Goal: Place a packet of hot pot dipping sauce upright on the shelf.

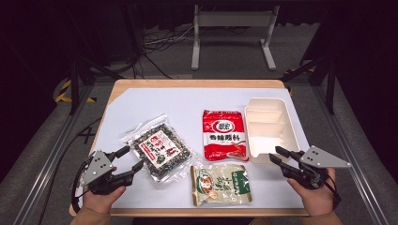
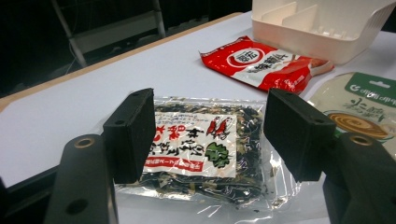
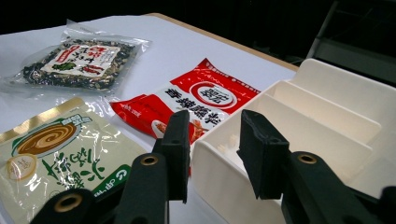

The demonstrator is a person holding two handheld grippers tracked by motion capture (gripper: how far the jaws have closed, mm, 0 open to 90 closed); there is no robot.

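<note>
A clear bag of dark dried bits with a red and white label [image 1: 159, 150] [image 2: 196, 149] lies at the near left of the white table cover. My left gripper [image 1: 133, 157] [image 2: 210, 116] is open just short of the bag's near left edge, and the bag shows between its jaws without touching them. A white divided tray [image 1: 267, 129] [image 3: 327, 121] stands at the right. My right gripper [image 1: 274, 153] [image 3: 214, 126] is open at the tray's near end, its jaws to either side of the near wall's corner; no pad visibly presses on it.
A red packet [image 1: 224, 135] [image 2: 261, 63] [image 3: 187, 102] lies mid-table beside the tray. A beige and green packet [image 1: 219, 183] [image 2: 364, 112] [image 3: 56, 149] lies near the front edge between my hands. The wooden table edge [image 1: 197, 83] runs along the far side.
</note>
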